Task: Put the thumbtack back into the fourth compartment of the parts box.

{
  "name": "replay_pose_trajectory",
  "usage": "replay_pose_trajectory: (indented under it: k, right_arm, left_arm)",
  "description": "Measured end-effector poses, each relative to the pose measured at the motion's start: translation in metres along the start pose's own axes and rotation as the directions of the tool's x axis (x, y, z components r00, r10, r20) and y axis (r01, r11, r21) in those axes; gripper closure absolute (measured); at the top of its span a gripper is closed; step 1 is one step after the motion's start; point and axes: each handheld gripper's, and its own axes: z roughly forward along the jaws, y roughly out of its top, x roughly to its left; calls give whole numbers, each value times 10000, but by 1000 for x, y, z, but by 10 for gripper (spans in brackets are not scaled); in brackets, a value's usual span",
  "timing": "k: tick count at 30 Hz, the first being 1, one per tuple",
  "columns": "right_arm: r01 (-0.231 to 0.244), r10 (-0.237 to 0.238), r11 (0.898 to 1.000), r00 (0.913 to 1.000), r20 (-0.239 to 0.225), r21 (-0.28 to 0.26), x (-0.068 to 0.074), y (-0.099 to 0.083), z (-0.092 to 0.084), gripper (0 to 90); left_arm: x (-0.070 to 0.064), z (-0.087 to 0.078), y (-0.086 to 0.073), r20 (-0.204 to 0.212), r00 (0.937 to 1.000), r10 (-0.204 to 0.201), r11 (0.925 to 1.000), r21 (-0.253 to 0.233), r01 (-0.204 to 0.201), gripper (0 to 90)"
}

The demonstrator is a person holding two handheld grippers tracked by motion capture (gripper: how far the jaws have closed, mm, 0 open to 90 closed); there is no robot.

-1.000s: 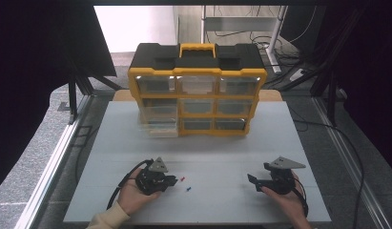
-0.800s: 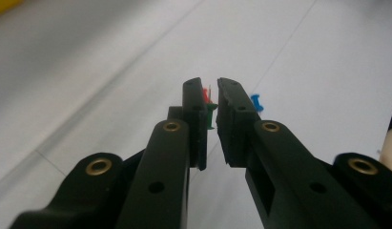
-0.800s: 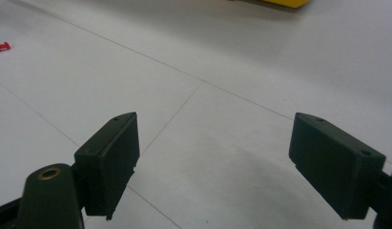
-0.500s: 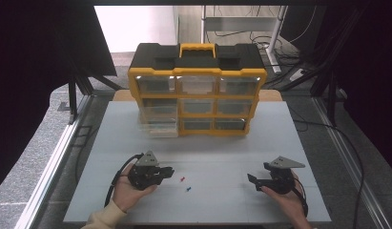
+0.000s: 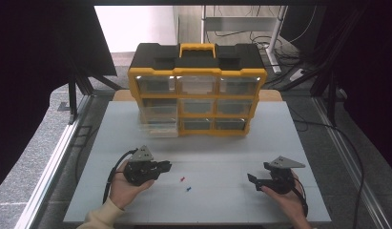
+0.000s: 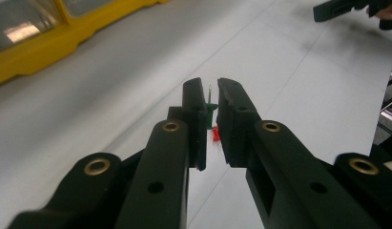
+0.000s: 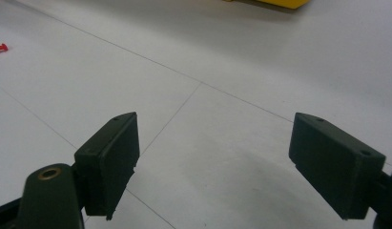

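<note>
A green push pin (image 6: 211,110) sits between the pads of the left hand-held gripper (image 6: 211,119), at the centre of the left gripper view, its metal point directed upward in the frame and its green head clamped near the pad tips; the jaws are clenched on it with only a narrow gap between them. Directly below the green pin in that view, a red push pin (image 6: 215,135) is visible through the gap, lying on the white table (image 6: 112,86) beyond. In the high view the left hand-held gripper (image 5: 166,166) is at the lower left of the frame, held in the person's left hand (image 5: 124,183), jaws pointing toward the frame's right. Just right of it on the table lie the red push pin (image 5: 182,180) and a blue push pin (image 5: 189,189), close together but apart. The right hand-held gripper (image 5: 252,180) is at the lower right of the high view, well apart from the pins, jaws pointing left. In the right gripper view its jaws stand wide apart, released, with nothing between them, and the red push pin (image 7: 0,48) shows at the upper left edge. A yellow and black drawer organiser (image 5: 197,90) stands at the far side of the table, upper centre of the high view, with one lower-left drawer (image 5: 158,128) pulled forward.
</note>
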Motion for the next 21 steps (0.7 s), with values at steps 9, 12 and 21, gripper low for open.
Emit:
replay_pose_trajectory:
  k: [9, 12, 21]
  right_arm:
    - [-3, 3, 10000, 10000, -1, 0, 0, 0, 0, 178]
    - [-24, 24, 10000, 10000, 4, -11, 0, 0, 0, 178]
    - [-30, 30, 10000, 10000, 33, -20, 0, 0, 0, 178]
  left_arm:
    - [3, -13, 10, -39, 9999, -145, 9976, -673, 142, 813]
    - [6, -19, 16, 31, 9997, -239, 9948, -986, 241, 813]
    - [11, -31, 31, -61, 9996, -291, 9868, -1593, 278, 814]
